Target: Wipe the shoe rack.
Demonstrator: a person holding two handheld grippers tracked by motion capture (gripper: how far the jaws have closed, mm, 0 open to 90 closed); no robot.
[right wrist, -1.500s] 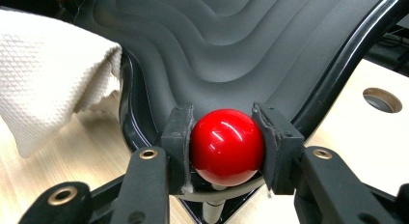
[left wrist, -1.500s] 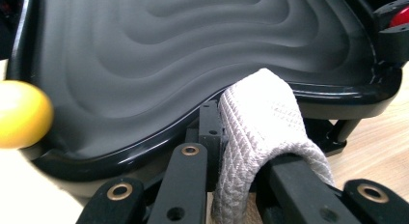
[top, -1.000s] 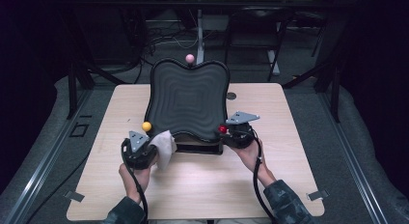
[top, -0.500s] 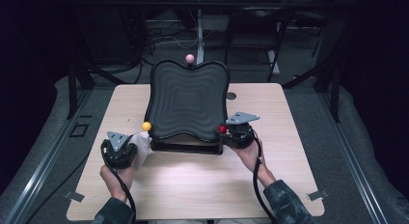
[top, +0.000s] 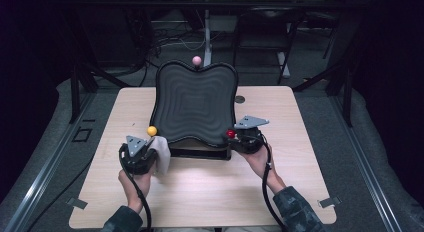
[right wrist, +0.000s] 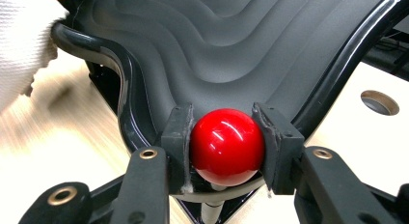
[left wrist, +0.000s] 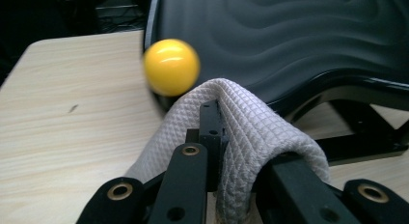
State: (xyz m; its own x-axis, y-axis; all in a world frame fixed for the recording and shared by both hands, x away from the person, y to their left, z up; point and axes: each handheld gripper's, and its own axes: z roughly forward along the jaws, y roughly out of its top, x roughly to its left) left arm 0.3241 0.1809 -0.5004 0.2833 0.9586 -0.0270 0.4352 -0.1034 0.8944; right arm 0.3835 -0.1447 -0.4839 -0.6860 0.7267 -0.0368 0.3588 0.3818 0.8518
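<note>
A black wavy board [top: 195,107] stands tilted on a stand in the middle of the table, with a ball knob at three of its corners. My left gripper [top: 151,151] is shut on a white waffle cloth [top: 162,153] just below the yellow ball [top: 152,131]. In the left gripper view the cloth [left wrist: 260,132] drapes over the jaws of my left gripper [left wrist: 241,142], close under the yellow ball [left wrist: 171,66]. My right gripper [right wrist: 226,137] is shut on the red ball [right wrist: 226,146] at the board's near right corner [top: 230,134].
A pink ball [top: 196,60] tops the board's far edge. The wooden table [top: 300,142] has a small round hole [top: 240,99] right of the board. Chair legs and cables lie on the dark floor beyond the table.
The left gripper with the cloth swung out to the left, then came back right, close under the yellow ball. The right gripper has stayed on the red ball.
</note>
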